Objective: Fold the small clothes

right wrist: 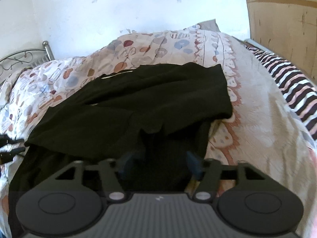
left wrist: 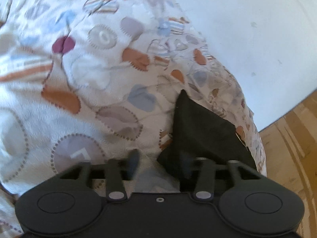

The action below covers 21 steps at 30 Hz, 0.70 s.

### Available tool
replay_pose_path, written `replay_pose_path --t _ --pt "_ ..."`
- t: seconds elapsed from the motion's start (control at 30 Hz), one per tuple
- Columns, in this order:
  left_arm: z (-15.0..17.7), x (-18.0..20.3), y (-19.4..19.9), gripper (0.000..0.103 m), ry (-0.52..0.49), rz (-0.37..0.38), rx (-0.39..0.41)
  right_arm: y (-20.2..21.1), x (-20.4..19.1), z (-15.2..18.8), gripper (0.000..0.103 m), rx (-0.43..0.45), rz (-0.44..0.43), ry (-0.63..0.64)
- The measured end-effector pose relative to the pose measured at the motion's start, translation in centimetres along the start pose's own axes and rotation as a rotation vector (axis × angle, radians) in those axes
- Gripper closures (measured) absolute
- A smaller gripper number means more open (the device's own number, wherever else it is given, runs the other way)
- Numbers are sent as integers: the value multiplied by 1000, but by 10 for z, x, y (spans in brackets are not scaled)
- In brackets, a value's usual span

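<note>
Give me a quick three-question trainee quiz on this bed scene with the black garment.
1. True or false: the black garment lies on a patterned quilt.
2. What stands behind the bed: A) wall B) window C) bookshelf?
3. Fill in: the right gripper has its fingers ____ with black cloth between them.

Key: 1 true; 2 A; 3 open.
</note>
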<state>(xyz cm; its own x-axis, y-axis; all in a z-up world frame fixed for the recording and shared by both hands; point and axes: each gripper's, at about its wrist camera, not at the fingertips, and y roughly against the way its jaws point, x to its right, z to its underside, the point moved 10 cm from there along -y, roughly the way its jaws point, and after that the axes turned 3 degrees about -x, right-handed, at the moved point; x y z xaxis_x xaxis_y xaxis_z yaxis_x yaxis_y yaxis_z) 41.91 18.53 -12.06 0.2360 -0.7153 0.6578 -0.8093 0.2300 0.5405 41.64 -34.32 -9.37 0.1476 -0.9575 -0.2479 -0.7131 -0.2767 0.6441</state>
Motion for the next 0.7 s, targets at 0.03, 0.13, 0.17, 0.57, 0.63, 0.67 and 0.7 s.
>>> replay_pose_path --t 0.03,0.13,0.17,0.57,0.63,0.67,0.7 --pt "2 4 6 33 -21 -3 3 8 -2 5 20 6 -2 12" --pt "11 13 25 17 -107 -25 21 30 -12 19 9 18 -6 43" --pt "16 17 32 14 -148 -37 24 37 -16 25 6 17 -9 52" --pt "122 57 100 1 -471 -55 -33 103 -58 96 0 10 38 302" --pt "142 61 108 1 -510 -50 -50 114 -67 105 0 20 39 383" --pt "150 63 112 1 -528 -52 -55 121 -71 110 0 25 35 423" --pt "157 65 115 1 -543 -58 -59 127 -74 115 0 29 33 460"
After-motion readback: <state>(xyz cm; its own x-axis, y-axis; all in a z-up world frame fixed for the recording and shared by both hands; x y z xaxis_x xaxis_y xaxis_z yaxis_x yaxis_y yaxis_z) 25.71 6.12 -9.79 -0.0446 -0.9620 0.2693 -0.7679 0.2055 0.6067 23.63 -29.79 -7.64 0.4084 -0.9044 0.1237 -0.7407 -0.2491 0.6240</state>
